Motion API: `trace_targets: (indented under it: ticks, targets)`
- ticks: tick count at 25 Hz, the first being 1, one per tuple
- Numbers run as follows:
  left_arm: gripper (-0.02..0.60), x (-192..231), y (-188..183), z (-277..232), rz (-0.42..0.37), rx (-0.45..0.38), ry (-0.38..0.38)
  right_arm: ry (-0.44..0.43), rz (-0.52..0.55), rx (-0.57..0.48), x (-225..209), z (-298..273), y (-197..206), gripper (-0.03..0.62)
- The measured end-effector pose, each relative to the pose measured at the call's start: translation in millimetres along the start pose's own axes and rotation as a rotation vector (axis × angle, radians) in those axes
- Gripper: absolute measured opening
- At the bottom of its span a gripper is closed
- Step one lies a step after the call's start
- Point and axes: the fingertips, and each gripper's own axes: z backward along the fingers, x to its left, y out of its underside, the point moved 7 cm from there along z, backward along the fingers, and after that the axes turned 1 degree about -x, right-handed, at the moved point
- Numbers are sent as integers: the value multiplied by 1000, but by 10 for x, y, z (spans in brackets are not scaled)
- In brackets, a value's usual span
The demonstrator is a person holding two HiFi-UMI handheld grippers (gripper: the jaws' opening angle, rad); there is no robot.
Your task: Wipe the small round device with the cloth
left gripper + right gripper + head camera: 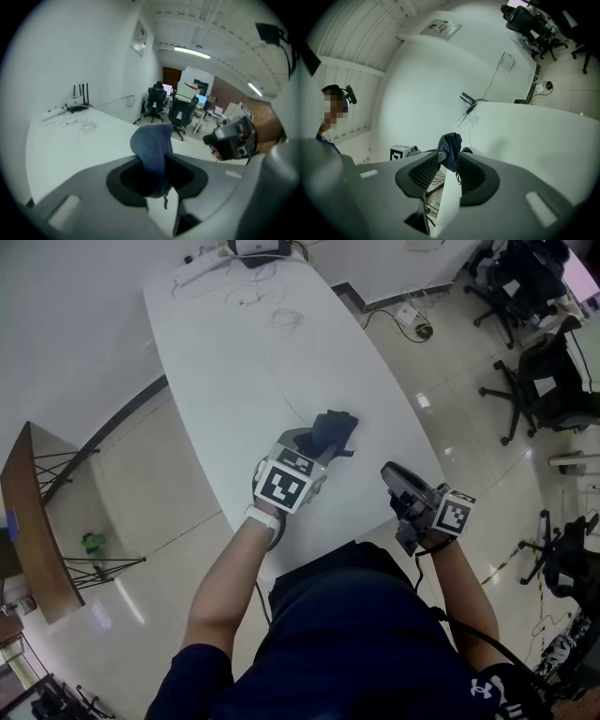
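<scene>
A dark blue cloth [335,430] hangs bunched from my left gripper [314,448], which is shut on it just above the white table [234,381] near the front end. In the left gripper view the cloth [151,146] fills the gap between the jaws of the left gripper [152,169]. My right gripper [390,476] hovers at the table's front right edge, pointing toward the cloth. Its jaws stand slightly apart with nothing between them in the right gripper view [449,165]; the cloth [450,146] shows beyond them. I cannot make out a small round device.
A router with antennas [78,104], a power strip [202,268] and loose cables [284,317] lie at the table's far end. Black office chairs [544,381] stand on the floor at the right. A wooden stand [33,521] is at the left.
</scene>
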Motion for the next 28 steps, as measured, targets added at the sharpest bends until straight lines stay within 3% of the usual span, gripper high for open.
trace_targets:
  ticks: [4, 8, 10, 12, 15, 19, 22, 26, 28]
  targets:
    - [116, 404, 201, 30, 307, -28, 44, 37, -11, -12, -98, 78, 8, 134]
    - [115, 785, 684, -83, 703, -72, 135, 44, -38, -8, -135, 108, 60, 132]
    - [115, 848, 918, -185, 814, -55, 139, 59, -33, -1, -138, 116, 58, 132]
    - [115, 822, 1070, -279, 793, 7, 94, 63, -27, 6, -134, 107, 52, 132]
    - [118, 719, 1104, -353, 684, 78, 42, 63, -13, 13, -105, 76, 35, 127]
    - [120, 687, 1042, -289, 597, 97, -30, 53, -9, 7, -42, 45, 25, 120]
    - [120, 702, 818, -51, 614, -24, -49, 53, 0, 3, -54, 55, -12, 118]
    - [120, 468, 361, 334, 660, -290, 64, 64, 0, -6, -93, 86, 8, 115]
    - [121, 272, 235, 334, 685, -365, 113, 76, -2, -2, -110, 102, 37, 115]
